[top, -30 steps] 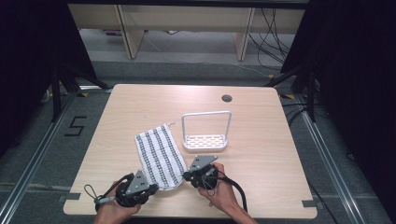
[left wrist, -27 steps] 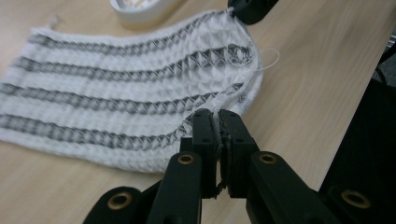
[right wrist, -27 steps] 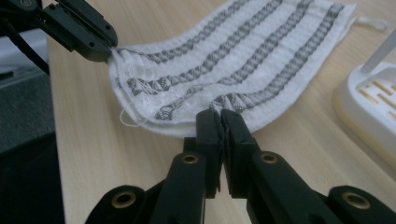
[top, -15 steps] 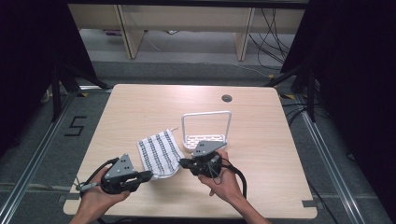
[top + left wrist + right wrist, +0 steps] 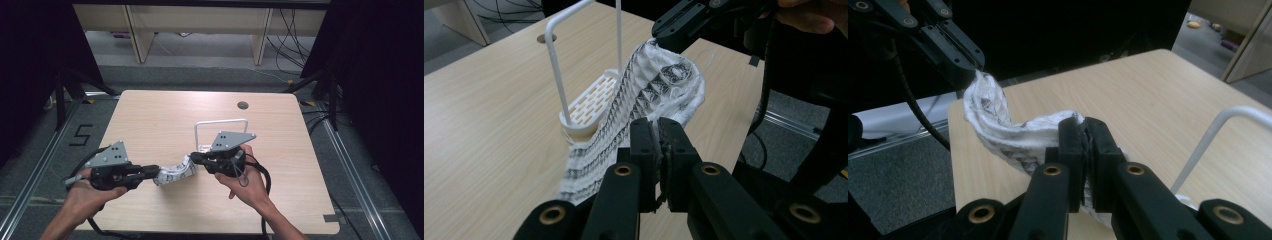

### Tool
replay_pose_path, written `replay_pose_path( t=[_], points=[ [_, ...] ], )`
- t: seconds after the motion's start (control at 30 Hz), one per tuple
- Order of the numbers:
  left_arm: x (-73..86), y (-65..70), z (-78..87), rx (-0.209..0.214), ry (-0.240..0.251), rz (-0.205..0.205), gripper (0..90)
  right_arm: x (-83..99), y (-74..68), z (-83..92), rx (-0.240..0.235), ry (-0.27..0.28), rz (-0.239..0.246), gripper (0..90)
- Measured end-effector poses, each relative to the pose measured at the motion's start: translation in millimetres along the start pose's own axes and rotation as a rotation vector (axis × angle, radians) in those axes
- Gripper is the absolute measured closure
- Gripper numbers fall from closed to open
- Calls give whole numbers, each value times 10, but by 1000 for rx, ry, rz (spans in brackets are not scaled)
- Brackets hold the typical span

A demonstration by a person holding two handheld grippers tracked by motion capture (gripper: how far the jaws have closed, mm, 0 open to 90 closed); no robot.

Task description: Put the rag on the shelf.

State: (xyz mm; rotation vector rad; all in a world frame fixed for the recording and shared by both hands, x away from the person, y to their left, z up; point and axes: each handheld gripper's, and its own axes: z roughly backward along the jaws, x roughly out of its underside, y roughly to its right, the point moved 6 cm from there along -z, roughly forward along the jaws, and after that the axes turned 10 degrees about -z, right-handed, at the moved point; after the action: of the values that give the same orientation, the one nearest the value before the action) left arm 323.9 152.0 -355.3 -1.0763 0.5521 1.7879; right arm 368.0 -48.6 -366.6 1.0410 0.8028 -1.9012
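A patterned cloth is being pinched at opposite ends by the left claw and right claw, held above the tabletop beside a white rack.

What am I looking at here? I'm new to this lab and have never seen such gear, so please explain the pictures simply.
No robot is here: a person sits at a wooden table and holds a hand tool in each hand, each ending in a two-jaw claw. The high view comes from a fixed camera above, looking down; the left claw is at its left, the right claw nearer the middle. The other two pictures come from small cameras riding on the tools, each looking along its own black jaws. On the table stands a white rack with a slotted base and a tall wire loop. Between the two claws hangs a white cloth with dark stripes, lifted and bunched. Each claw is closed on one end of it, as the left gripper view and right gripper view show.
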Motion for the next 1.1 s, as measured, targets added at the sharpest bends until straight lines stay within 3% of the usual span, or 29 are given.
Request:
replay_pose_path(
  t=[0.03, 0.2, 0.23, 0.33, 0.47, 0.63, 1.0, 1.1],
  points=[
    [-62, -2, 26, 3, 2, -7, 854, -19, -27, 29, -2, 0, -31, 874],
    [-267, -7, 73, 17, 31, -21, 854, -172, -55, 211, -6, 25, -21, 874],
    [-362, -8, 79, 16, 47, -26, 855, -257, -42, 330, 14, 54, 13, 874],
    [-466, -9, 53, 22, 60, -40, 854, -293, -45, 424, 9, 63, -6, 874],
    [-711, -26, -85, 42, 73, -56, 855, -349, 27, 641, 38, 87, -22, 874],
    [-940, -66, -244, 54, 85, -66, 854, -384, 147, 793, 80, 121, 4, 874],
    [-1210, -250, -402, 40, 97, -55, 854, -440, 394, 1056, 145, 163, -56, 874],
    [-1256, -304, -454, 42, 104, -51, 854, -482, 477, 1095, 172, 179, -51, 874]
  ],
)
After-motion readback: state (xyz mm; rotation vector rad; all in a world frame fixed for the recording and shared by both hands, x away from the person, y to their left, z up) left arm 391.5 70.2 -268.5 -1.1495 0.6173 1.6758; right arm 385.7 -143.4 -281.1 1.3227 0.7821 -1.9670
